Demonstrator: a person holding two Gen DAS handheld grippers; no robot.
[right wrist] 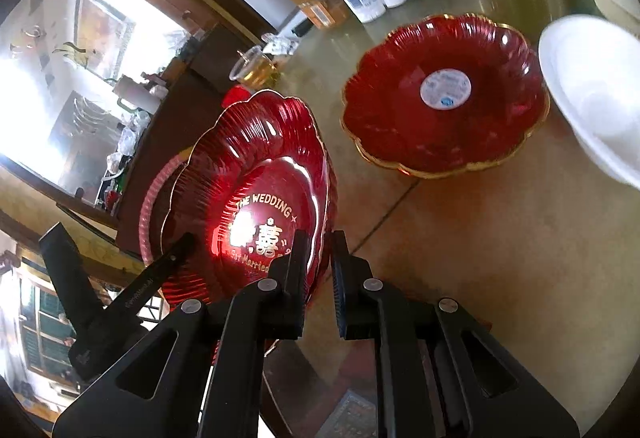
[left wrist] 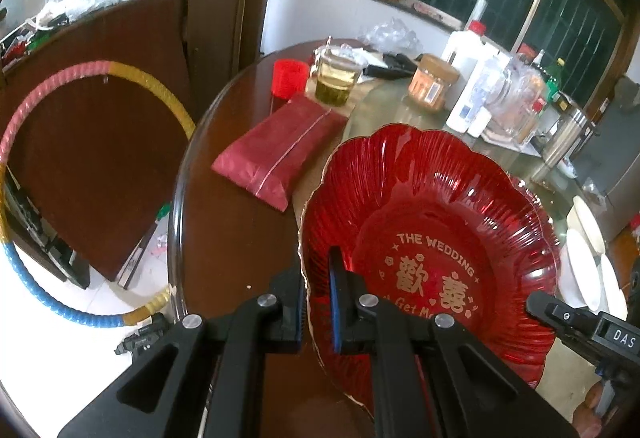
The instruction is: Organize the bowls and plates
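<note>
Both handheld grippers pinch the same red scalloped plate (left wrist: 432,234) by opposite edges, holding it tilted over a round wooden table (left wrist: 232,238). The left gripper (left wrist: 318,302) has its 2 jaws closed on the plate's rim at about 8 o'clock in the left wrist view, 1 pad outside the gold edge and 1 inside the dish; the right gripper (right wrist: 320,278) clamps the rim at about 5 o'clock of the plate in the right wrist view, and its black body shows at 4 o'clock in the left view. Gold lettering reading "THE WEDDING" marks the plate's centre. A 2nd red plate (right wrist: 440,93), gold-rimmed with a round white sticker, sits on the table's glass turntable (right wrist: 460,238) at 1 o'clock of the held plate in the right view, with a white bowl (right wrist: 596,97) just beside it at 3 o'clock. In the left view a red tissue pack (left wrist: 276,153) lies at 11 o'clock, a cup of yellow liquid (left wrist: 334,77) and a red cup (left wrist: 289,77) beyond it, and bottles and jars (left wrist: 468,85) crowd the far side at 1 o'clock.
</note>
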